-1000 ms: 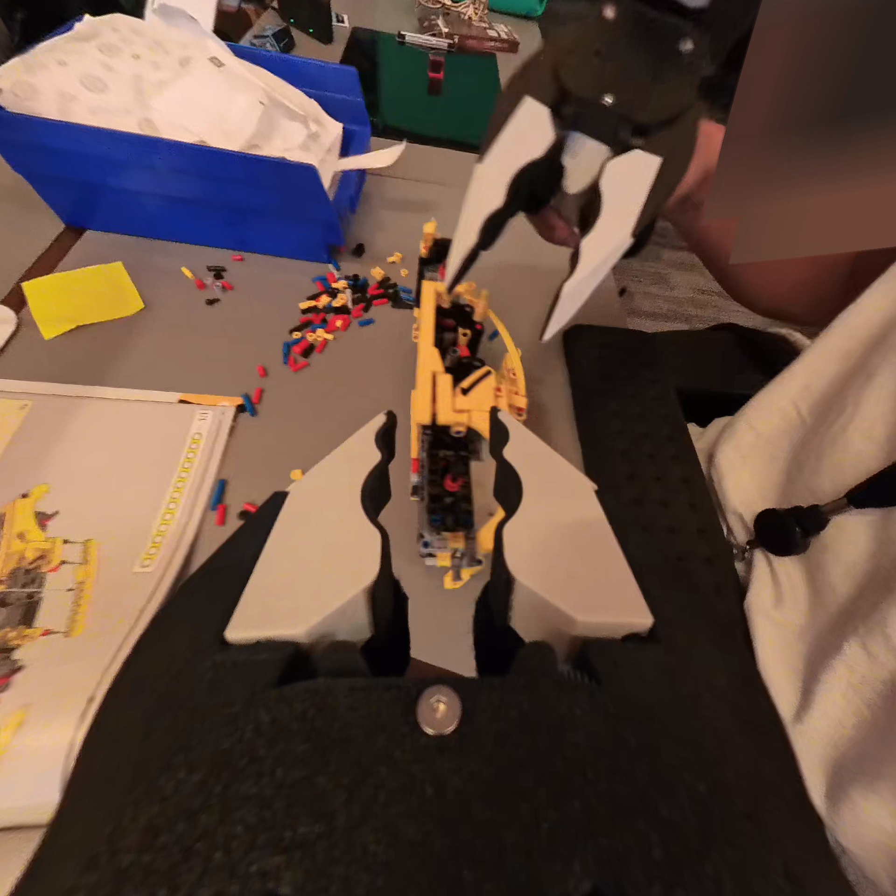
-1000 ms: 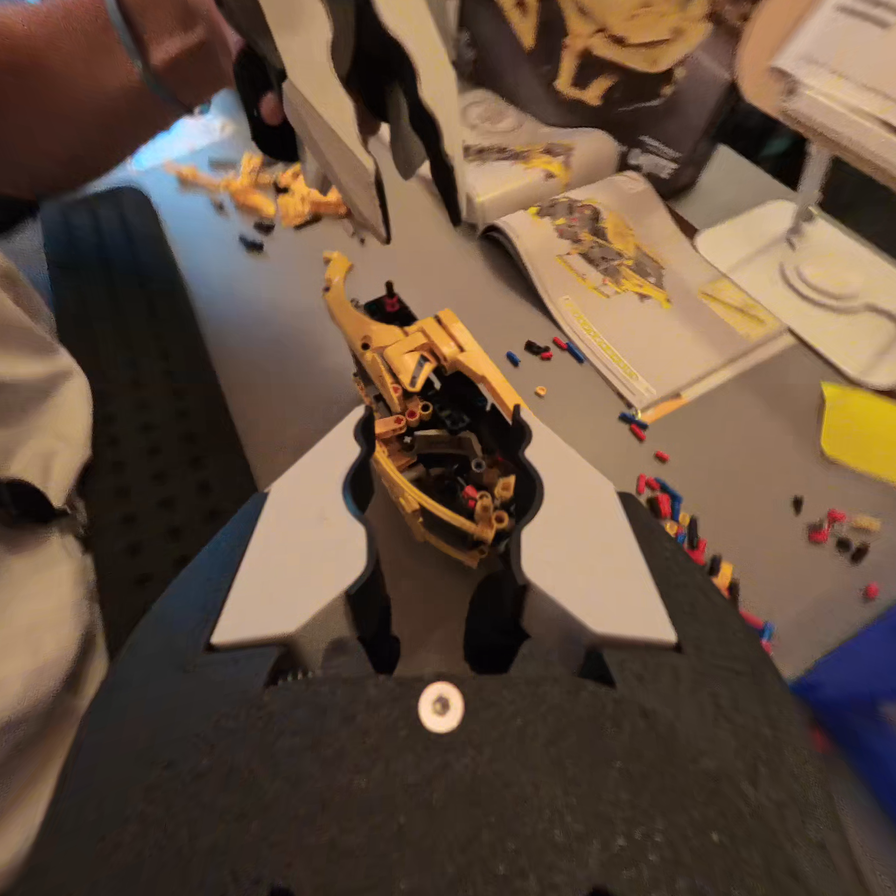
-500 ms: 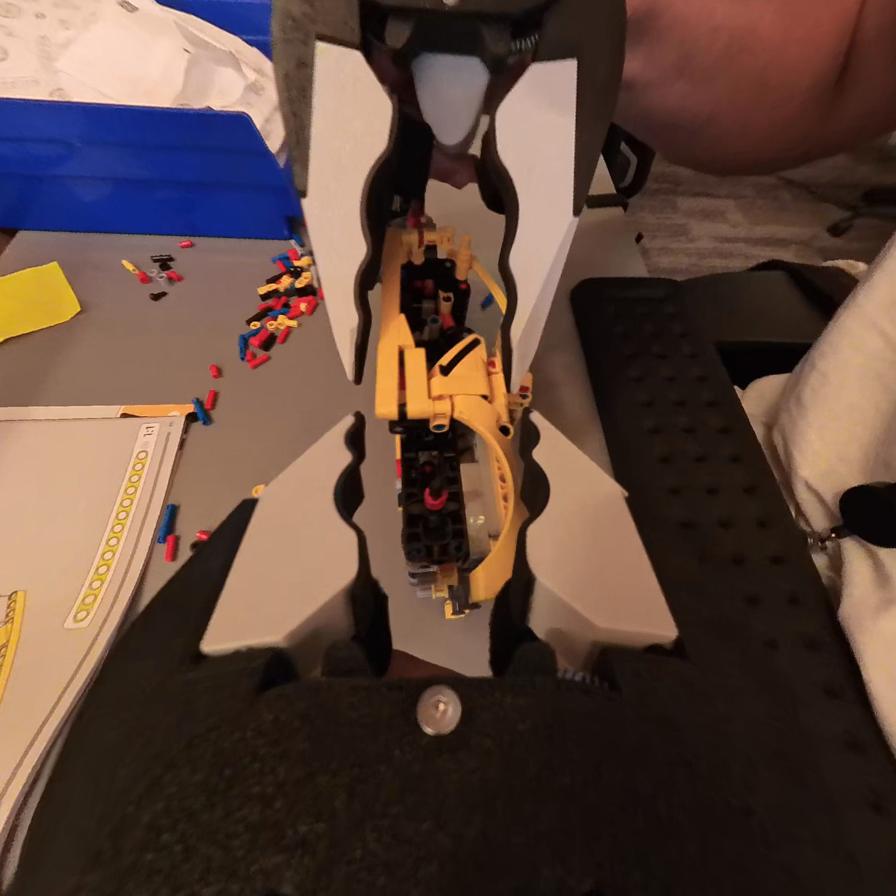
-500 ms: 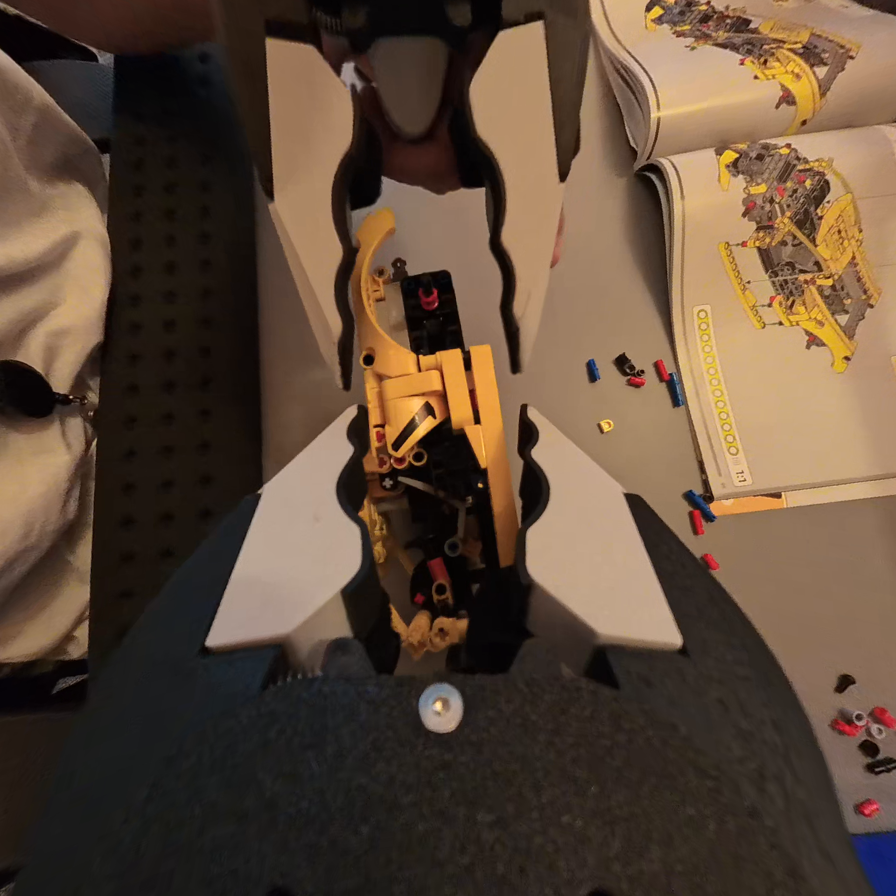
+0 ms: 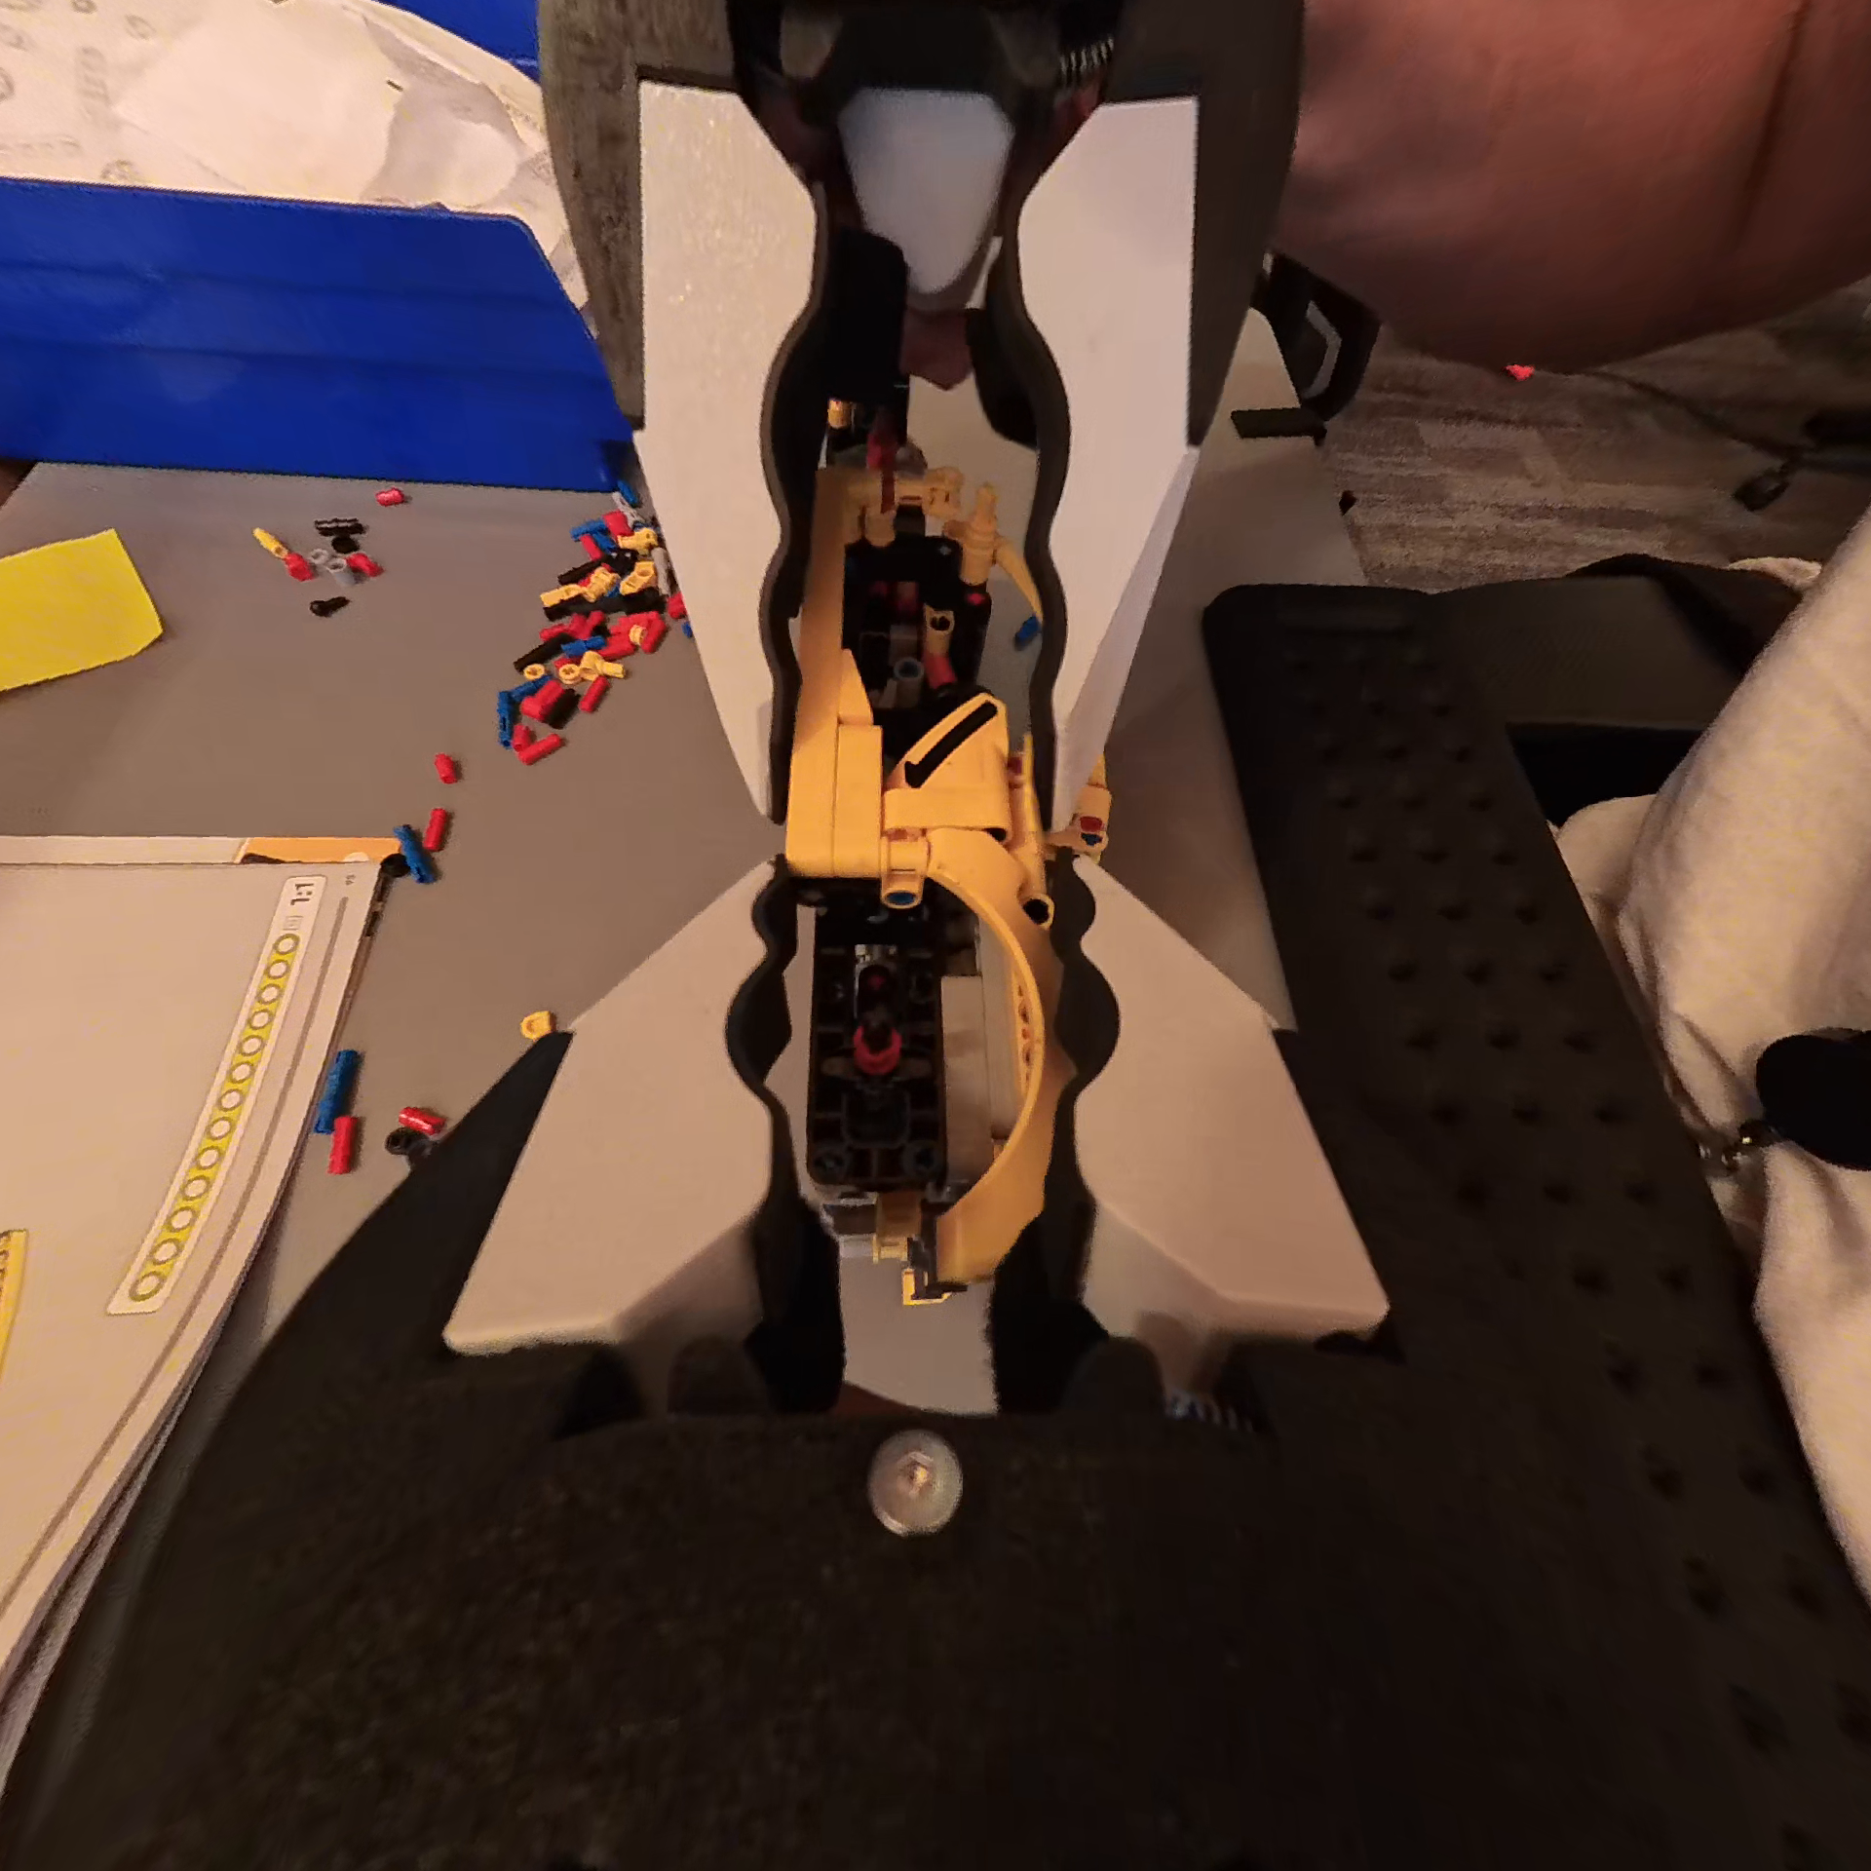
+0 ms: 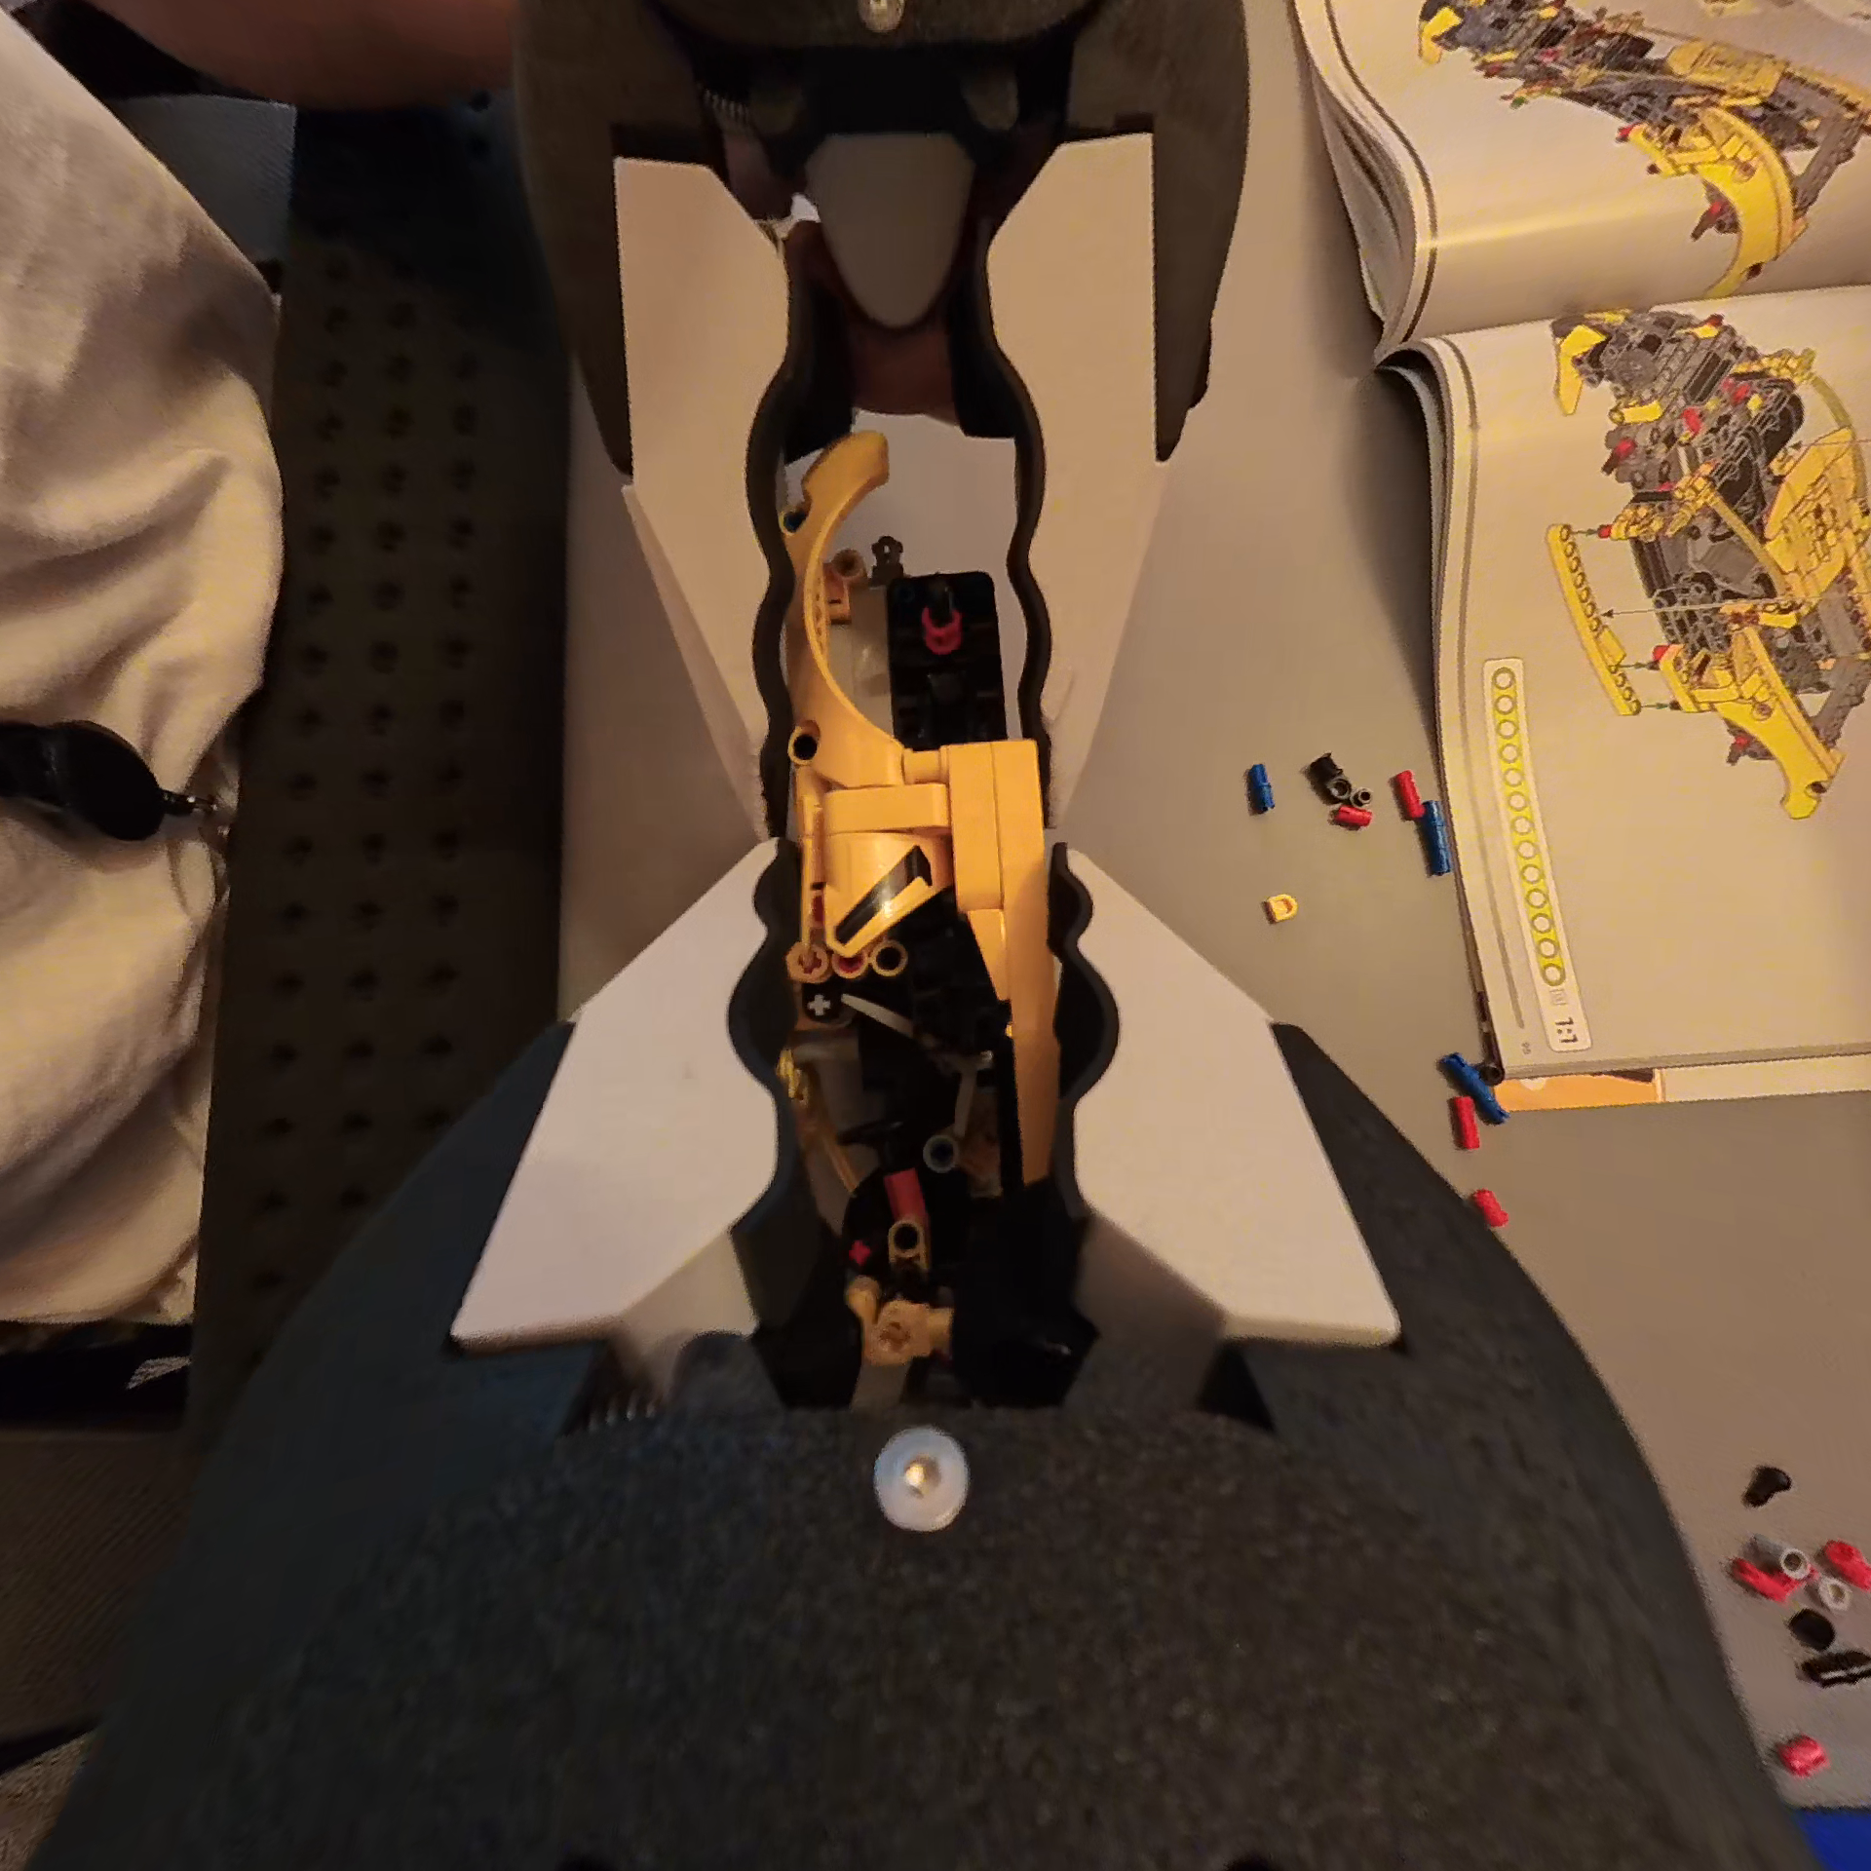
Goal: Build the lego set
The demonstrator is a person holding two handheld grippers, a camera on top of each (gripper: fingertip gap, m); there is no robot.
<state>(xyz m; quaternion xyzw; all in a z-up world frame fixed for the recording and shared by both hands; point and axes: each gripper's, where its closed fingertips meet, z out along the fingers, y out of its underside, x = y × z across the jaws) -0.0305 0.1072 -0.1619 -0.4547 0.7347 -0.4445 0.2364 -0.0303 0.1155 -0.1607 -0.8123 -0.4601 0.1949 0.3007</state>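
The right claw (image 6: 916, 881) and the opposing left claw (image 6: 901, 800) both clamp the yellow-and-black lego model (image 6: 911, 861) above the grey tabletop (image 6: 1266, 628), beside an open instruction booklet (image 6: 1671, 658).

I worked over a grey table (image 5: 304, 729). An open instruction booklet (image 6: 1660, 628) lay flat on it, its pages showing a yellow machine. Loose small pins (image 5: 582, 648) in red, blue, black and yellow were scattered on the bare surface between the booklet and a blue bin (image 5: 283, 334) that stood at the far edge, with crumpled white paper (image 5: 283, 101) in it. A yellow paper sheet (image 5: 71, 607) lay flat near that bin. One small yellow piece (image 6: 1281, 906) sat alone just beside the booklet's edge. A black perforated mat (image 5: 1468, 911) covered the table's other side.
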